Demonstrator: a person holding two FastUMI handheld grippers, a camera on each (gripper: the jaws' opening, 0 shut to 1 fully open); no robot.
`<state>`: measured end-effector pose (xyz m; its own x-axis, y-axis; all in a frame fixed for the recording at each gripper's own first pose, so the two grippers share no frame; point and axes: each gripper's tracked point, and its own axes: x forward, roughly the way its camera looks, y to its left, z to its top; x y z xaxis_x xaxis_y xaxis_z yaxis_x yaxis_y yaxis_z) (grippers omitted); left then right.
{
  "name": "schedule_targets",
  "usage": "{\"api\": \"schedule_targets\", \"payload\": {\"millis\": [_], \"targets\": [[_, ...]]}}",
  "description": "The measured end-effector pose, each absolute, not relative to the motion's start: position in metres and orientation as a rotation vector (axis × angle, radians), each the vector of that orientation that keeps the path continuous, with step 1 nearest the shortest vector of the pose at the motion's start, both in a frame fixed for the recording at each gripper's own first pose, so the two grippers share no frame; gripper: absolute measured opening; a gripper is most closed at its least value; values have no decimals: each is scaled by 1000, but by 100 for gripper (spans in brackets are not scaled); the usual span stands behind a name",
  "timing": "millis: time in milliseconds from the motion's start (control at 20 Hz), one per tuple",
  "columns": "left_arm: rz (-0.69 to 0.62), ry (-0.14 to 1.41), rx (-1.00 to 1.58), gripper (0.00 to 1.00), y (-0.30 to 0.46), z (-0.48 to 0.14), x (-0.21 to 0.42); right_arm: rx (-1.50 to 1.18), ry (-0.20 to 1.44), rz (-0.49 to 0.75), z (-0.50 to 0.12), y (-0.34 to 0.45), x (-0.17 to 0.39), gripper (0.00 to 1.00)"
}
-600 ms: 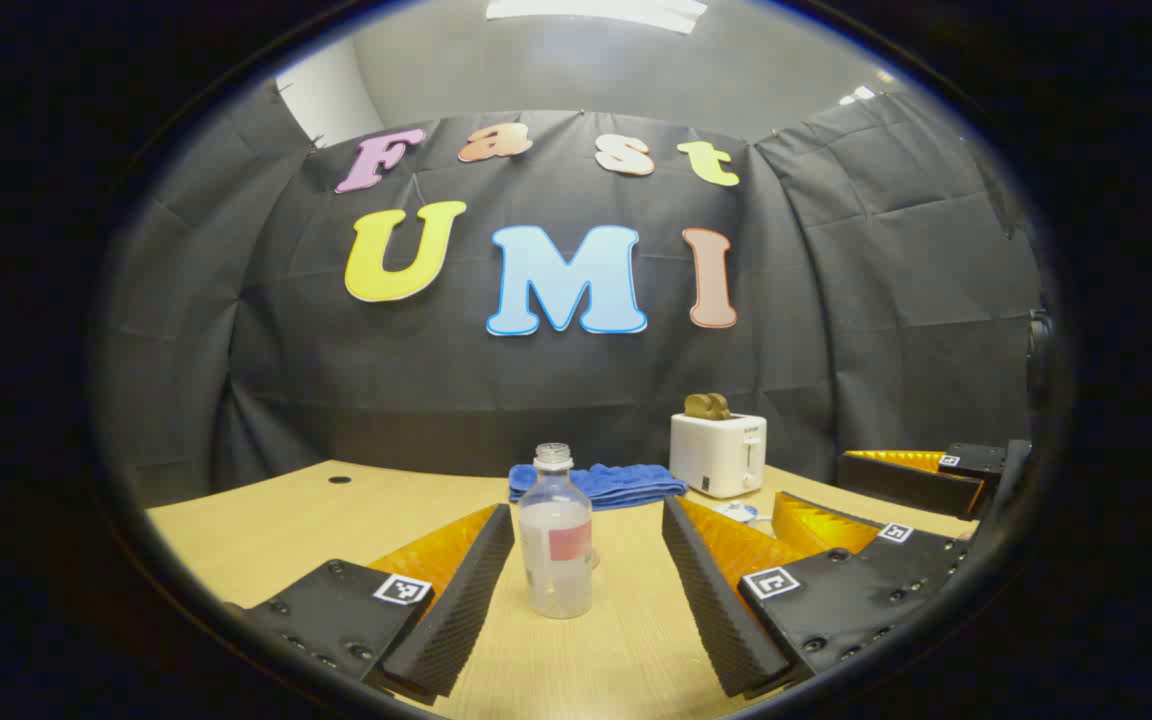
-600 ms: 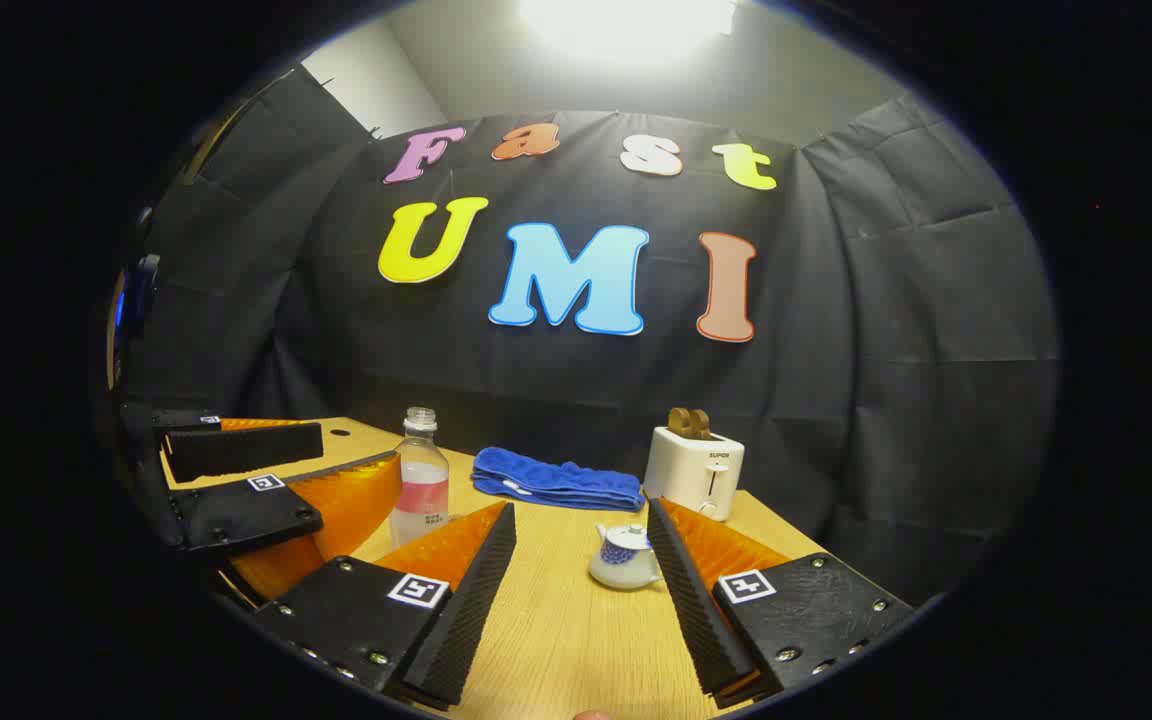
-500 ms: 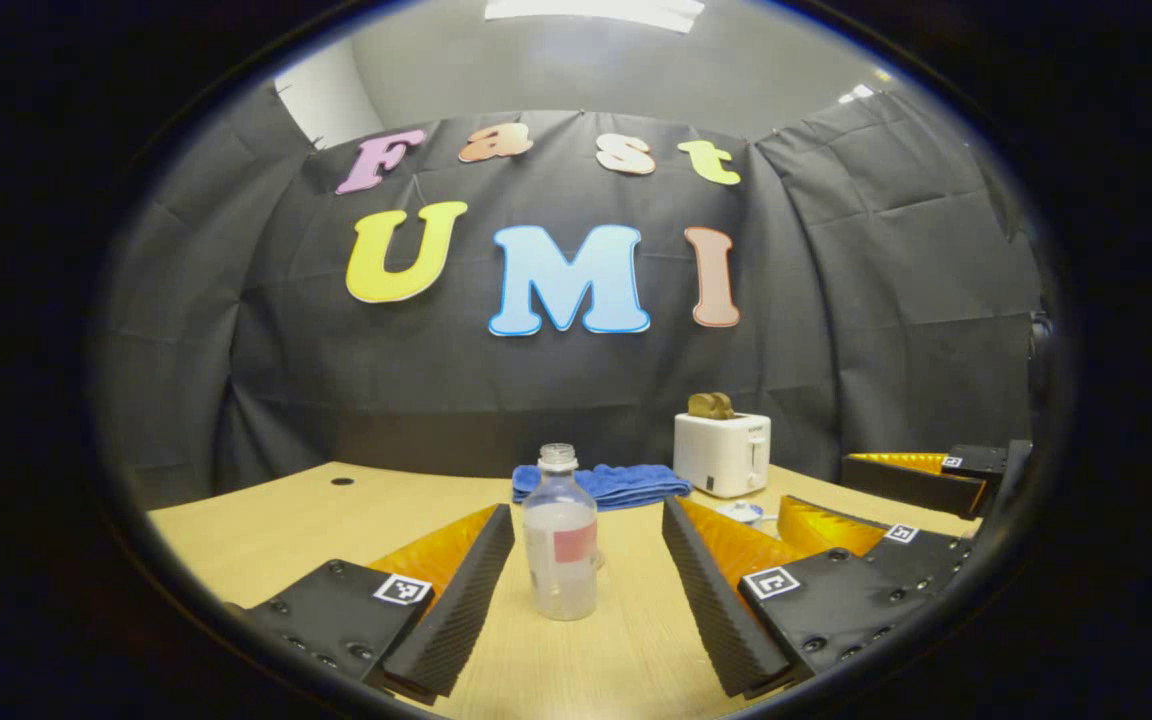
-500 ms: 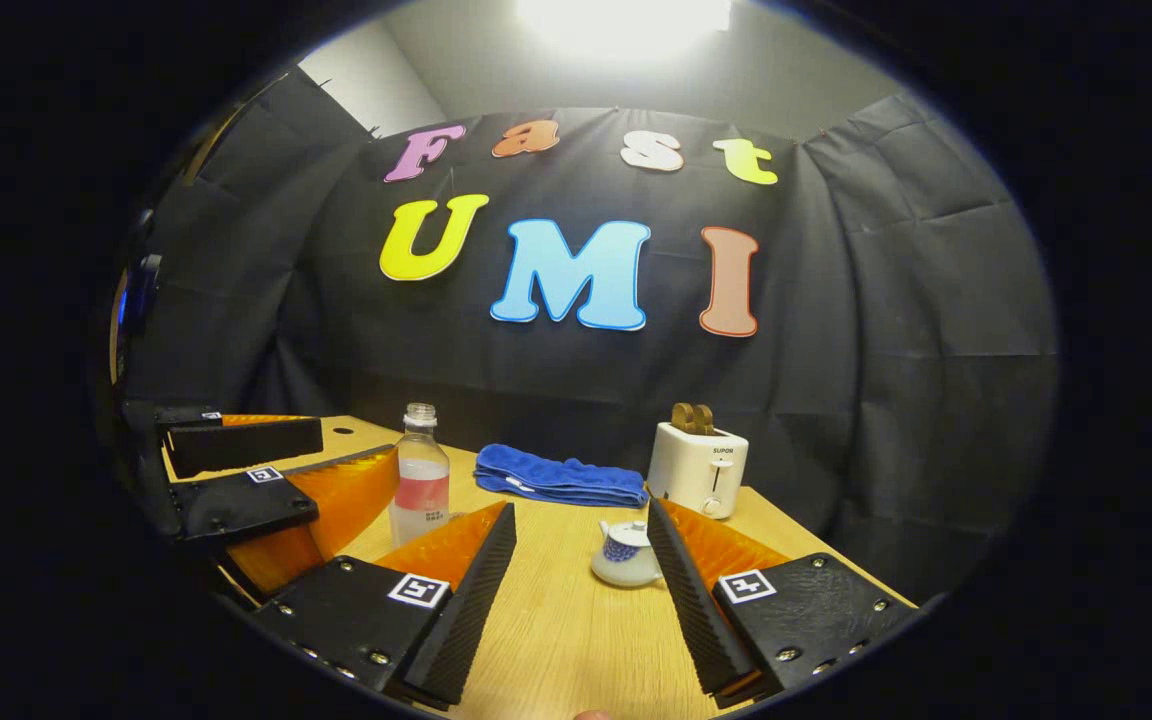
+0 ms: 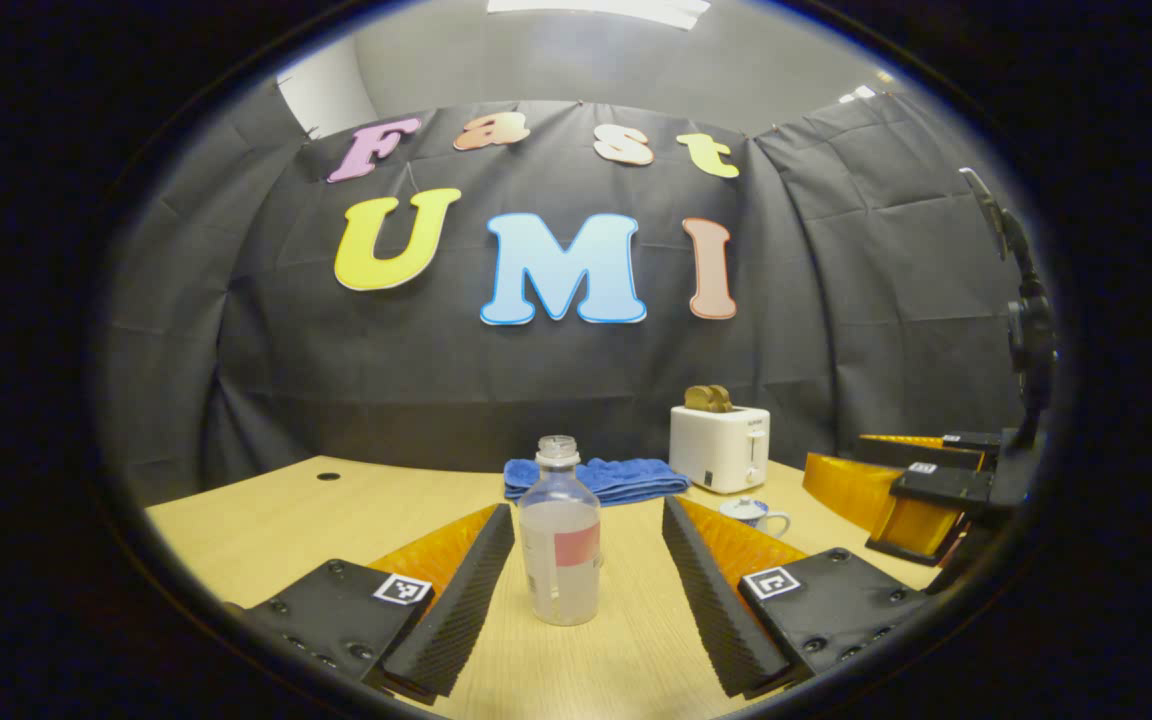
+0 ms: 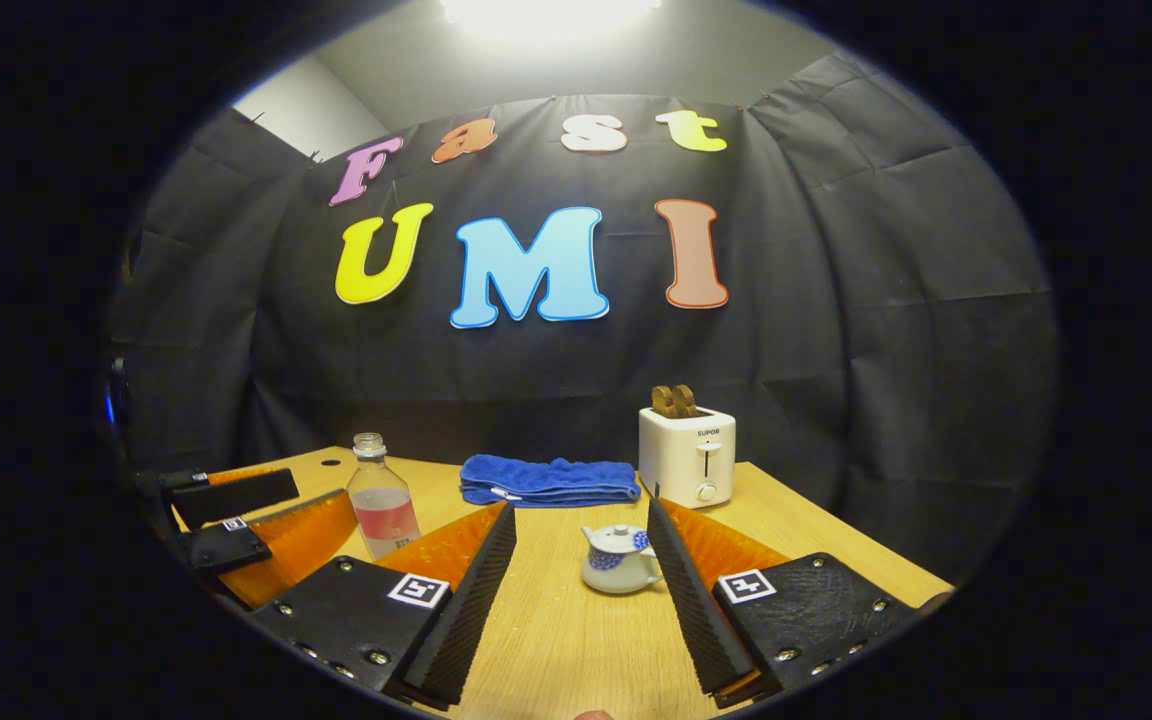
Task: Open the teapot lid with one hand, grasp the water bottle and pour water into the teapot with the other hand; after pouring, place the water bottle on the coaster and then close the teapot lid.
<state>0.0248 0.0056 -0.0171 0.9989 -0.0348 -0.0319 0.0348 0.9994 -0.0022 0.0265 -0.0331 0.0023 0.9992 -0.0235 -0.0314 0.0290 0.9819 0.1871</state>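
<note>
— So, where is the teapot (image 6: 619, 560) sitting right now?

— It is standing on the wooden table (image 6: 576, 640), lid on, between the spread fingers of the right gripper (image 6: 579, 595) in the right gripper view, a little ahead of the tips and touching neither. In the left gripper view it is peeking out past the right-hand finger (image 5: 754, 513).

— And the bottle?

— The water bottle (image 5: 560, 545) is standing upright with no cap, partly filled, framed by the left gripper (image 5: 586, 590). Those jaws are gaping wide too, with the bottle between the fingers and clear of both. From the right gripper view the bottle (image 6: 383, 500) is showing off to the left, just beside the other gripper.

— Anything holding anything?

— No, both grippers are holding nothing.

— What is lying behind?

— A folded blue towel (image 6: 546, 480) is lying near the back edge of the table, and a white toaster (image 6: 686, 455) with toast sticking up is standing beside it, behind the teapot.
</note>
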Motion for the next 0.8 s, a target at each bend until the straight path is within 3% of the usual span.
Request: {"api": "schedule_targets", "payload": {"millis": [400, 800], "targets": [[-7, 68, 17, 100, 15, -31, 33, 82, 41, -70, 0, -44, 40, 83], [8, 143, 36, 100, 29, -66, 77, 105, 86, -83, -22, -41, 110, 83]]}}
